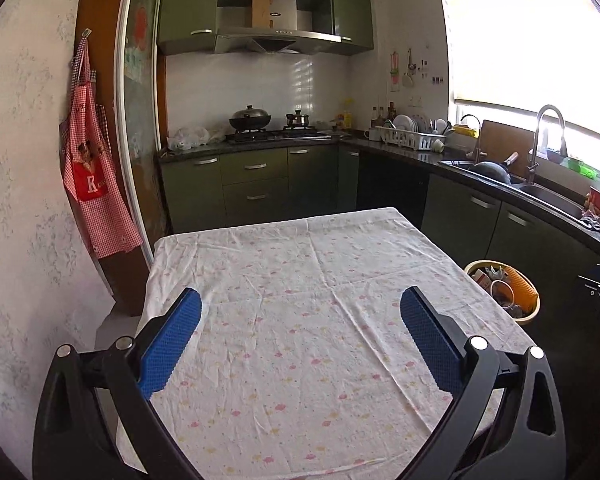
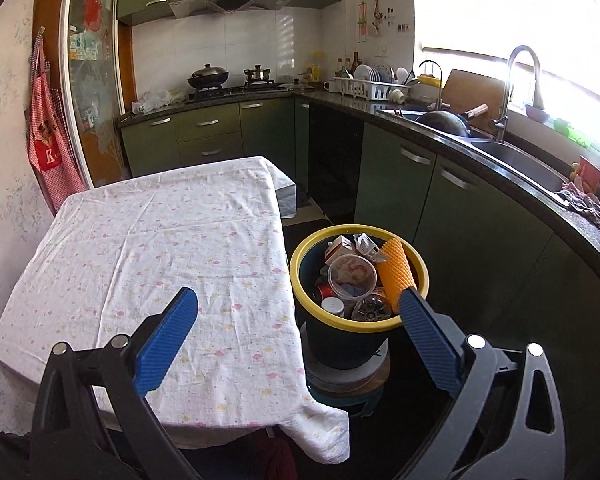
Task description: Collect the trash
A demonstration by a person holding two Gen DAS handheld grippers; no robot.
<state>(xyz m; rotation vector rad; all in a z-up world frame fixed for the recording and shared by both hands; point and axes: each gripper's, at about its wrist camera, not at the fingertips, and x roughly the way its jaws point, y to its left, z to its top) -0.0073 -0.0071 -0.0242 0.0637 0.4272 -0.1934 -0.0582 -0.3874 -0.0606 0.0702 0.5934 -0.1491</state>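
The trash is seen piled inside the yellow-rimmed bin (image 2: 358, 280) beside the table (image 2: 148, 248), whose cloth looks bare. The left gripper (image 1: 300, 312) and right gripper (image 2: 298, 308) are both spread wide and nothing is held. A last look around should be taken for missed bits.

Green kitchen cabinets (image 1: 256, 184), bright window (image 1: 532, 32), clothed table (image 1: 300, 300).
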